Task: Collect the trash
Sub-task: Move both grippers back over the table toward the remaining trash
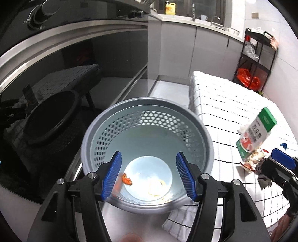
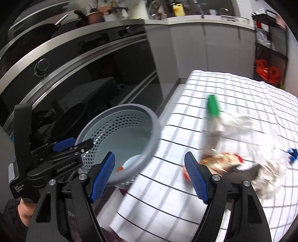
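Note:
A grey perforated trash basket [image 1: 93, 137] stands beside the checked table cloth; it also shows in the right wrist view [image 2: 154, 119]. An orange scrap [image 1: 126, 180] and a pale peel [image 1: 156, 187] lie on its bottom. My left gripper [image 1: 149, 176] is open and empty over the basket mouth. On the cloth lie a green and white carton [image 1: 256, 130], crumpled wrappers [image 1: 255, 160] and a dark scrap [image 1: 263, 181]. My right gripper [image 2: 150, 178] is open and empty, low over the cloth left of the trash pile [image 2: 227, 160].
A black oven front [image 1: 55, 78] and stove with knobs [image 2: 41, 67] stand left of the basket. White cabinets [image 1: 177, 46], a sink counter with a yellow bottle [image 1: 170, 8], and a black rack [image 1: 257, 55] with a red bag [image 1: 245, 77] lie behind the table.

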A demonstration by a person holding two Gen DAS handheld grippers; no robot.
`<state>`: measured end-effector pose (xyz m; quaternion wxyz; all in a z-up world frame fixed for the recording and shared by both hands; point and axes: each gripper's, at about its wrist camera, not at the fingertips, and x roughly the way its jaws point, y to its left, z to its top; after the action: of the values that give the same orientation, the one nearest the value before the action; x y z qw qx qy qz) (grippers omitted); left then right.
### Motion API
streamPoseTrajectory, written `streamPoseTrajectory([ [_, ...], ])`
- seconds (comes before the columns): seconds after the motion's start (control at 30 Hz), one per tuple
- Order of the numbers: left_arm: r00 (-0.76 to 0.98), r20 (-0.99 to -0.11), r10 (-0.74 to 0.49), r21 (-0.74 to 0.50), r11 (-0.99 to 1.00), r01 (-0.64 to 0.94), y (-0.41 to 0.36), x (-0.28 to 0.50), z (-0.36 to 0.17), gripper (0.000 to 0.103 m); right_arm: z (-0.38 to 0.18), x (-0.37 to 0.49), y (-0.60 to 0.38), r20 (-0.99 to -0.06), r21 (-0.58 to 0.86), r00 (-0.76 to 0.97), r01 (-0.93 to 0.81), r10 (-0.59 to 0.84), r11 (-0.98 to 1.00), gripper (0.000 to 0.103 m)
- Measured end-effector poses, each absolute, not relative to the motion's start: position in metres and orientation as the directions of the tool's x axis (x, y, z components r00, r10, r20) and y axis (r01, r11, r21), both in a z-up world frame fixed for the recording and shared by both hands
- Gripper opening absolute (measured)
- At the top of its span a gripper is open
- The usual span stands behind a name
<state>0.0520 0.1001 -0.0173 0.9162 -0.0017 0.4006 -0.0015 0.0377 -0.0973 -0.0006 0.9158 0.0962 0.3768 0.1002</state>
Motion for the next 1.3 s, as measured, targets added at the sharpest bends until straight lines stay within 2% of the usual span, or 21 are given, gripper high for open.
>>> streamPoseTrajectory([
  [0.4, 0.710, -0.698, -0.093, -0.004, 0.992, 0.125, 0.036, 0.031, -0.014, 0.063, -0.004, -0.022, -0.181, -0.659, 0.199, 0.750, 0.099, 0.058, 0.975, 0.076],
  [0.63, 0.691, -0.703, -0.165, -0.001, 0.973, 0.232, -0.011, 0.013, -0.022, 0.065, -0.018, -0.039, -0.216, -0.687, 0.142, 0.725, 0.185, -0.038, 0.972, 0.076],
  [0.87, 0.672, -0.714, -0.195, 0.020, 0.954, 0.298, -0.043, 0.002, -0.031, 0.068, -0.027, -0.041, -0.224, -0.700, 0.121, 0.711, 0.209, -0.066, 0.971, 0.076],
  [1.3, 0.644, -0.740, -0.195, -0.004, 0.958, 0.286, -0.039, 0.010, -0.040, 0.068, -0.039, -0.013, -0.224, -0.721, 0.076, 0.681, 0.261, -0.128, 0.962, 0.076],
])
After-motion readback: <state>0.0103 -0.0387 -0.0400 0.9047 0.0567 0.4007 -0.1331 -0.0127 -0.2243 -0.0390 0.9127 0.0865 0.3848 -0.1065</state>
